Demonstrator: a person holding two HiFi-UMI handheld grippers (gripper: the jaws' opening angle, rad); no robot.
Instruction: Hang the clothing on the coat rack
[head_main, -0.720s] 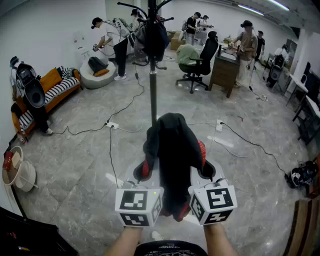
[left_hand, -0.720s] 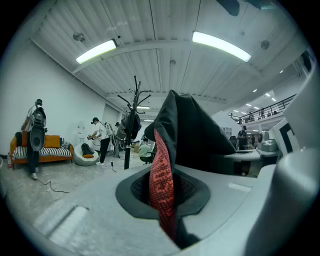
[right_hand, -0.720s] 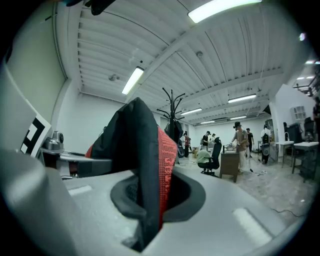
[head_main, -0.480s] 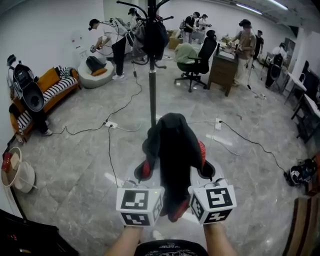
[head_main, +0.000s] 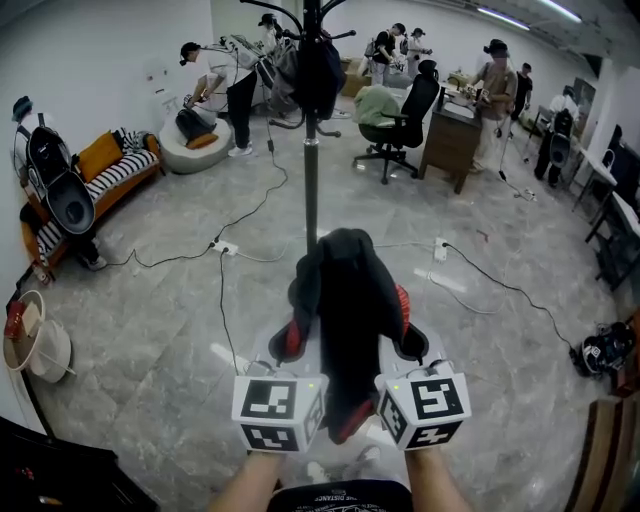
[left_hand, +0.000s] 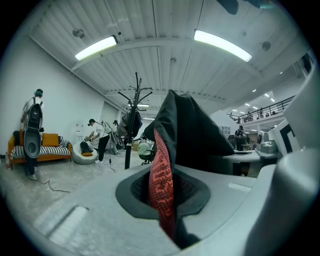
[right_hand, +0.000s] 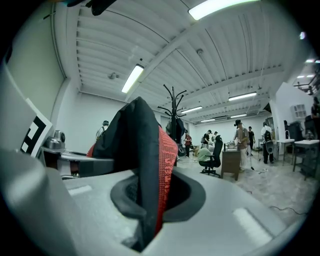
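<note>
Black-and-red garment (head_main: 350, 290) drapes between the left tongs (head_main: 290, 342) and right tongs (head_main: 408, 340), each pinched narrow on its cloth.

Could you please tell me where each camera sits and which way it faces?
Head view: on the person's head, looking forward and down at the coat rack; shows forearms, left gripper, right gripper.
Left gripper view: on that gripper, looking along jaws shut on the garment, toward the coat rack.
Right gripper view: the same from the right gripper.
Shared: all three show garment and coat rack.
</note>
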